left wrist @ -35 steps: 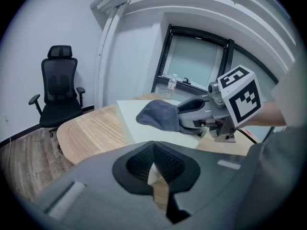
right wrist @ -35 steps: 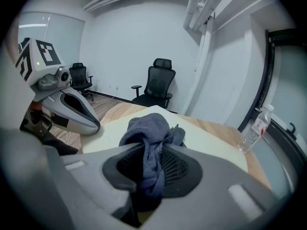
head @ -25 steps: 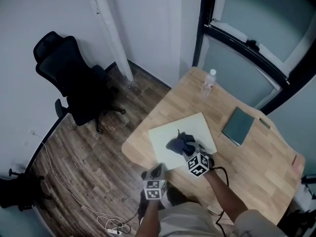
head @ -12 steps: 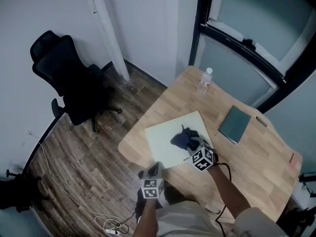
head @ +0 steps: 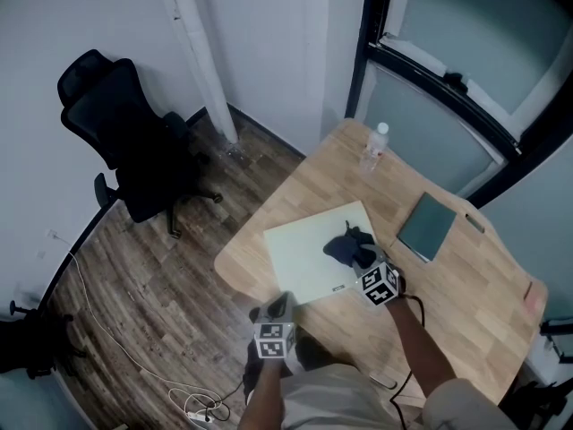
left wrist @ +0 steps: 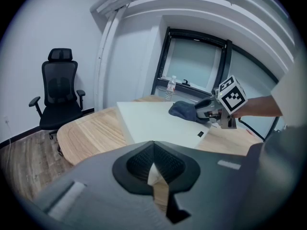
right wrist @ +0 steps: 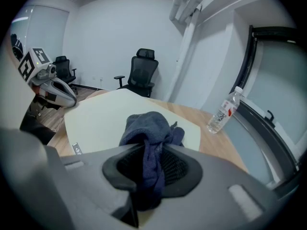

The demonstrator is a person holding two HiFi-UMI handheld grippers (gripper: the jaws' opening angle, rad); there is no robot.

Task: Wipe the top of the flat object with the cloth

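Dark cloth point(head: 349, 245) in right claw point(head: 363, 261), atop diagonal board point(head: 300, 260)

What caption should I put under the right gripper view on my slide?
The right gripper pinches a dark blue cloth on the pale flat board, a water bottle standing beyond.

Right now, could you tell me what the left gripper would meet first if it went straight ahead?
The left gripper, jaws together, would probably meet the near edge of the table first, then the pale board on it; depth is unclear.
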